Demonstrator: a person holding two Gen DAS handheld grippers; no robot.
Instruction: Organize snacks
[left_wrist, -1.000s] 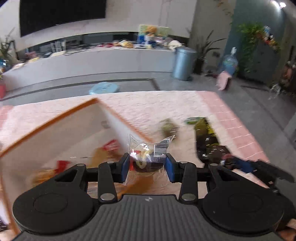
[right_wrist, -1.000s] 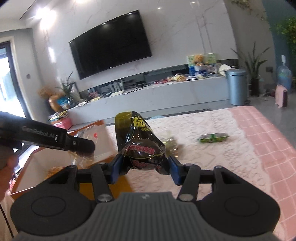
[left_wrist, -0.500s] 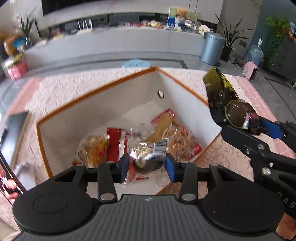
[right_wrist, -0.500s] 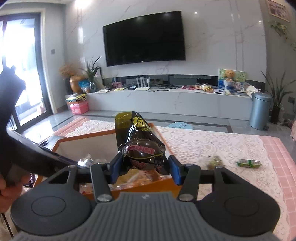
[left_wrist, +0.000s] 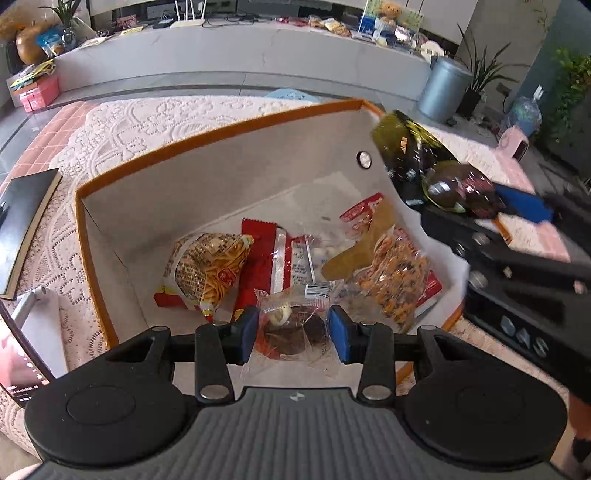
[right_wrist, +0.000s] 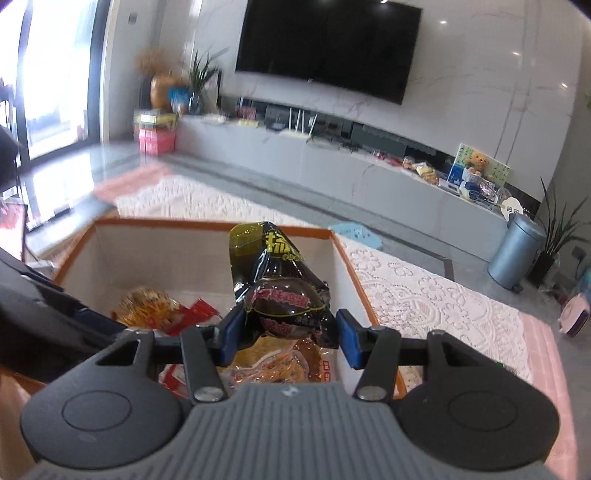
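Observation:
My left gripper (left_wrist: 293, 334) is shut on a clear-wrapped snack with a dark cake and a barcode (left_wrist: 295, 328), held over the open orange-rimmed storage box (left_wrist: 221, 129). The box holds several snack packs, among them a yellow noodle-stick bag (left_wrist: 208, 271), a red packet (left_wrist: 264, 258) and a bag of mixed nuts (left_wrist: 397, 282). My right gripper (right_wrist: 288, 332) is shut on a dark green-black snack bag (right_wrist: 280, 291), held above the box's near right part; it also shows in the left wrist view (left_wrist: 436, 173) at the box's right rim.
The box (right_wrist: 343, 251) stands on a table with a pink lace cloth (right_wrist: 424, 295). A black book (left_wrist: 26, 221) and a phone on a stand (left_wrist: 22, 354) lie left of the box. A TV cabinet and a grey bin (right_wrist: 515, 254) stand far behind.
Both grippers have moved left from the table's snack area to over the box, each still holding its snack. The left one has come lower toward the box's contents.

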